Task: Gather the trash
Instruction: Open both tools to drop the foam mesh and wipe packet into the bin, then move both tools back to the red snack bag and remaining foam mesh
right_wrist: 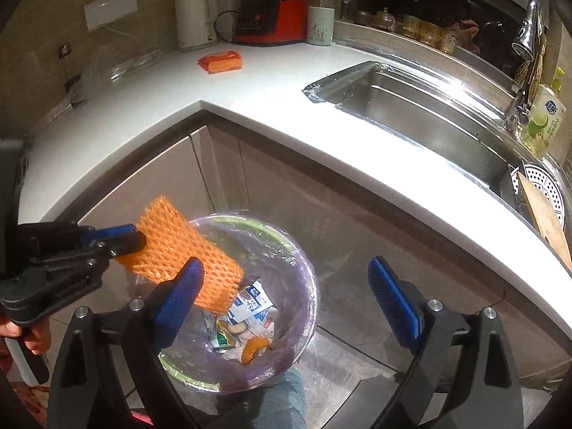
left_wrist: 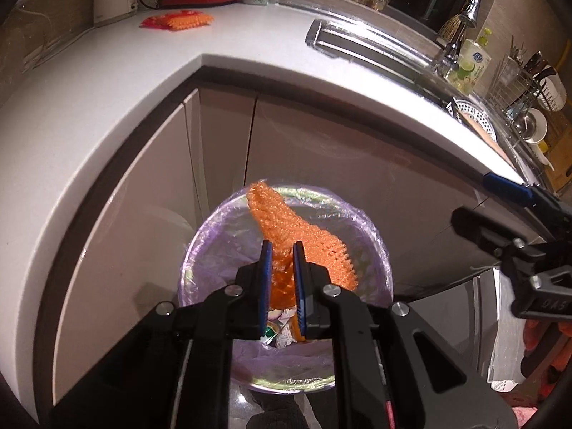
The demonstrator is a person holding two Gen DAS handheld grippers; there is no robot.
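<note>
Your left tool (left_wrist: 280,250) pinches the light, floppy foam net (left_wrist: 286,221) at one end; right tool (right_wrist: 286,286) gapes wide, empty.

The left gripper (left_wrist: 282,250) points steeply downward, its jaws clamped nearly together; the right gripper (right_wrist: 286,279), likewise angled down, gapes wide.

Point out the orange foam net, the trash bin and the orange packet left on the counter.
orange foam net (right_wrist: 186,250), right wrist view, middle of the mesh.
trash bin (right_wrist: 304,268), right wrist view, lined right rim.
orange packet (right_wrist: 221,61), right wrist view, centre of its top face.
</note>
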